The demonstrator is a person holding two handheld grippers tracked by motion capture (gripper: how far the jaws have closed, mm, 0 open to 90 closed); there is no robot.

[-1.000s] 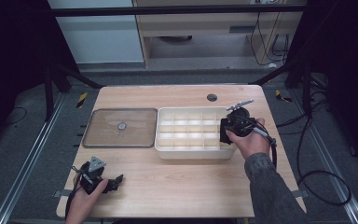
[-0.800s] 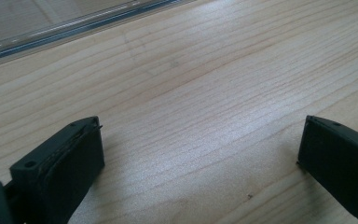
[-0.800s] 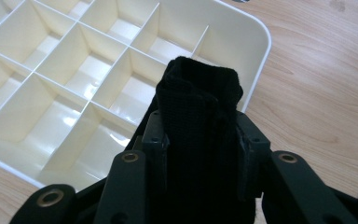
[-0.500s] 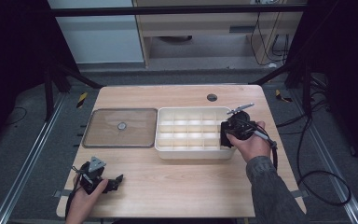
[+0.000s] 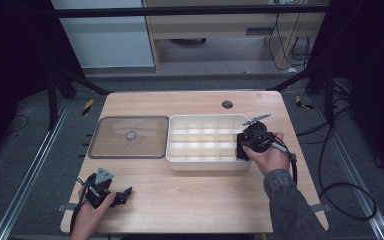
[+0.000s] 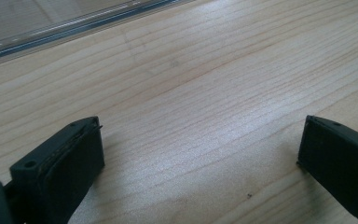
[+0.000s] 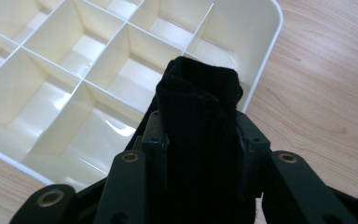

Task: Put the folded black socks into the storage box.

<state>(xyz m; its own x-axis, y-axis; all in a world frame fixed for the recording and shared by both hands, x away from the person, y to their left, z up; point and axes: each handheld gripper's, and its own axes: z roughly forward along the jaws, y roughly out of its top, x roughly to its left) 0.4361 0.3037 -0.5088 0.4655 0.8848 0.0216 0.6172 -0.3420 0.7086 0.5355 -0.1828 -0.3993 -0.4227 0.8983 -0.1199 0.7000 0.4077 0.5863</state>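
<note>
Right gripper view: right tool (image 7: 200, 135) pinching black folded cloth (image 7: 198, 107), long axis toward divided tray (image 7: 265, 51).

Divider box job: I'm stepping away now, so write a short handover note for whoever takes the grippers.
Right gripper: shut on a folded black cloth, held over the right end of the white divider box.
Left gripper: open, holding nothing, low over the table near its front left corner.
Clear lid: flat on the table, left of the box.
Done: cloth picked up and brought to the box.
Left: put it in a compartment; all visible ones look empty.
</note>
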